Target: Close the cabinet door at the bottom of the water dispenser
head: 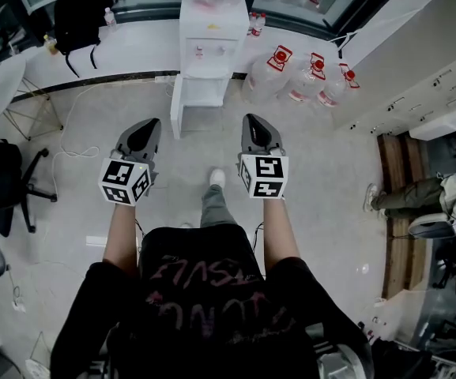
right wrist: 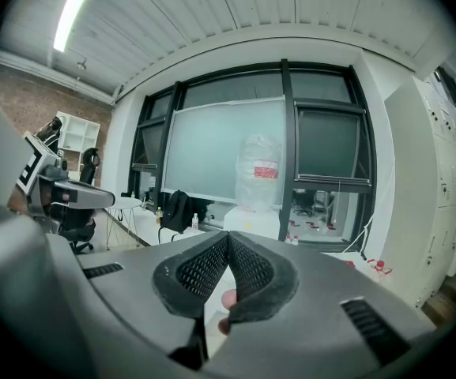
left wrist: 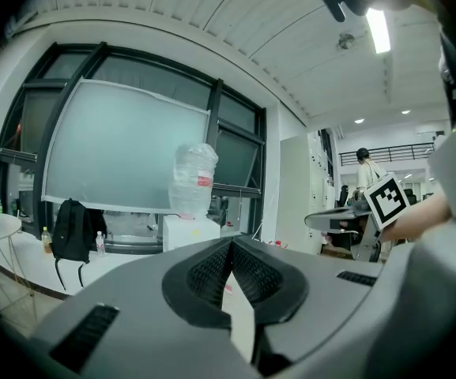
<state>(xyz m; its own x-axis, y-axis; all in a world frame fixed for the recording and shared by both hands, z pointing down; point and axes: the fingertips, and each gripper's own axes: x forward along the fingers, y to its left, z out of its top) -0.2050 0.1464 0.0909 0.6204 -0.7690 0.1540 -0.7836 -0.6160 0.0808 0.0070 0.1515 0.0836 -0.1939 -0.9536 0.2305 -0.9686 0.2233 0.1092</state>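
Black shirt (head: pixel 204 290) on the person's shoulders filled the bottom of the head view, and two bare forearms (head: pixel 121 235) reached forward from it to the grippers.

The cabinet door (head: pixel 176 105) stood swung out from the bottom of the white water dispenser (head: pixel 209 38), leaving the lower compartment (head: pixel 206 93) open. The door lay ahead of both sets of fingertips and well apart from them. It sat between the lines of the two grippers, closer to the left gripper (head: pixel 150 122) than to the right gripper (head: pixel 253 118).

The left gripper's ribbed fingers (left wrist: pixel 204 271) were pressed together at their tips with nothing between them. The right gripper's fingers (right wrist: pixel 200 271) met at the tips in the same way and were empty. Both grippers were held side by side above the floor (head: pixel 322 180), pointing towards the dispenser.

A clear bottle (right wrist: pixel 258 176) sat upturned on top of the dispenser, straight beyond the fingertips. Several water jugs (head: pixel 310 73) with red caps stood on the floor ahead and off to the outer side of the right gripper's fingers. A black backpack (head: pixel 85 14) rested on the ledge far ahead and to the outer side of the left gripper's fingers. A round table (head: pixel 2 85) and an office chair (head: pixel 2 184) stood further out on that same side. One white shoe (head: pixel 217 178) showed between the grippers, behind their fingertips.
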